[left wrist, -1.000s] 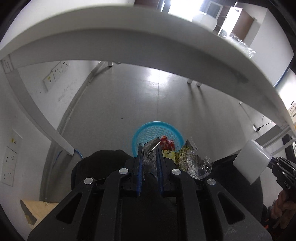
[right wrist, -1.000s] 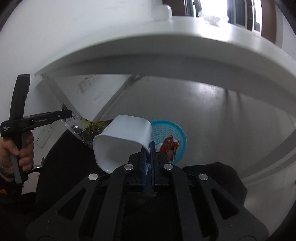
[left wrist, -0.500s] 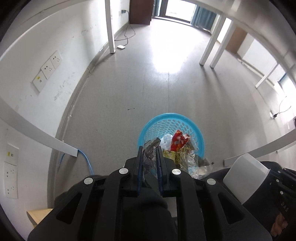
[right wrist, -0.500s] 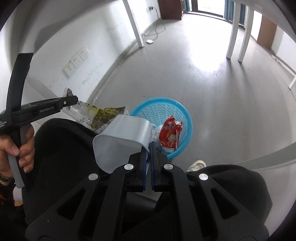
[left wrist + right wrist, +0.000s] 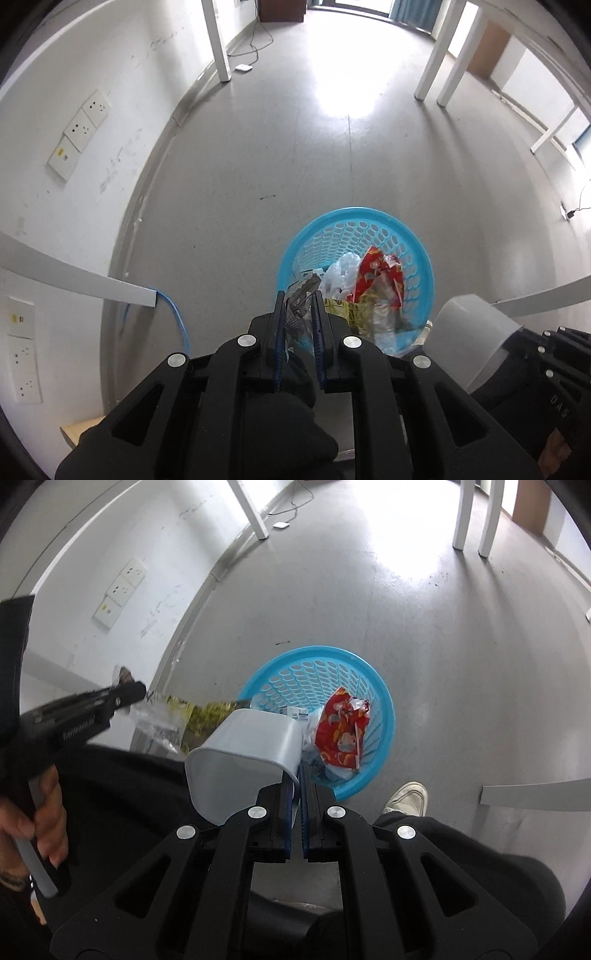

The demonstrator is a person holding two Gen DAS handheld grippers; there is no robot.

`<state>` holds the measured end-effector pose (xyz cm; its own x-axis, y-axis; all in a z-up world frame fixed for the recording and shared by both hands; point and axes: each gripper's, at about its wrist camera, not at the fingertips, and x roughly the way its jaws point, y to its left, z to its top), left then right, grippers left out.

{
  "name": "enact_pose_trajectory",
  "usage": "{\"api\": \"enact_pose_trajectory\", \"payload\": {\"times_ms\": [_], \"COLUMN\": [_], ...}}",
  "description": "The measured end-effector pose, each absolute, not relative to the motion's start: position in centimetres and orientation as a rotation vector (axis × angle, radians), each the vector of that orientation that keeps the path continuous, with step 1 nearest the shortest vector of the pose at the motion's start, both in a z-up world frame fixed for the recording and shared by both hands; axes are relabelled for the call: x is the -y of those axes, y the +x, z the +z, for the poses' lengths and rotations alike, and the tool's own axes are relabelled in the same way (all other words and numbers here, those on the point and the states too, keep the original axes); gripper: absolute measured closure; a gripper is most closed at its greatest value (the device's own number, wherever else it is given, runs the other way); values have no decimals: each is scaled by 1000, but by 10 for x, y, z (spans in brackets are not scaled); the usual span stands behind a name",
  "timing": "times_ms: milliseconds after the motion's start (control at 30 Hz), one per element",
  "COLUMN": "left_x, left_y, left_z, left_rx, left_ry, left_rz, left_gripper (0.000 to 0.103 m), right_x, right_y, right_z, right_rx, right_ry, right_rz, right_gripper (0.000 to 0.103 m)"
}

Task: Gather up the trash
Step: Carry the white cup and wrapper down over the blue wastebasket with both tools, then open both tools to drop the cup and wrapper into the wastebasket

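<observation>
Right wrist: cup point(image 5: 243, 760) above basket point(image 5: 384, 716)

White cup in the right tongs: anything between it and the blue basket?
Nothing visible blocks it. The white cup, pinched by its rim in the right tongs, hangs beside and above the blue basket, whose mouth is open, with a red wrapper and other trash lying inside.

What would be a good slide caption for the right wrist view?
Right gripper holds a white cup by its rim above the blue basket.
</observation>
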<state>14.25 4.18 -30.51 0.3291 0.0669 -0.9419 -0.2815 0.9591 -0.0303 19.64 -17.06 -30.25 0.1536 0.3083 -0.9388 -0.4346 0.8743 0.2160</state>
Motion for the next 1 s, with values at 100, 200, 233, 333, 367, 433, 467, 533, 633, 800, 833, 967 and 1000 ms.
{"api": "enact_pose_trajectory", "payload": {"times_ms": [100,200,233,333,367,433,467,533,633,800,833,967,1000], "left_x": [-41,-36,-37,-46,-49,-58,-59,-61,-59,-49,-47,-46,-47], "left_y": [158,176,181,200,204,211,213,220,229,241,244,249,250], "left_z": [-317,-337,-342,-364,-370,-380,-384,-390,-402,-419,-422,-426,-426], "left_rx": [-1224,-1250,-1262,-1326,-1346,-1372,-1378,-1386,-1406,-1454,-1456,-1454,-1452], "left_ry": [-193,-190,-198,-258,-285,-344,-358,-365,-362,-332,-324,-326,-340], "left_rz": [243,243,242,263,271,293,301,308,314,293,290,287,283], "left_gripper": [91,91,91,91,91,91,91,91,91,90,90,90,90], "right_x": [167,165,165,165,164,163,161,157,156,153,152,144,143], "right_y": [209,220,225,240,246,255,259,269,283,303,305,311,313], "right_z": [-316,-330,-335,-350,-357,-367,-373,-386,-403,-420,-422,-428,-430], "right_rx": [-1324,-1335,-1342,-1369,-1385,-1412,-1425,-1454,-1497,-1533,-1537,-1553,-1558], "right_ry": [-112,-111,-107,-87,-74,-54,-51,-52,-29,28,31,29,29], "right_rz": [512,496,489,465,455,446,440,425,406,400,403,412,411], "right_gripper": [100,100,100,100,100,100,100,100,100,100,100,100,100]}}
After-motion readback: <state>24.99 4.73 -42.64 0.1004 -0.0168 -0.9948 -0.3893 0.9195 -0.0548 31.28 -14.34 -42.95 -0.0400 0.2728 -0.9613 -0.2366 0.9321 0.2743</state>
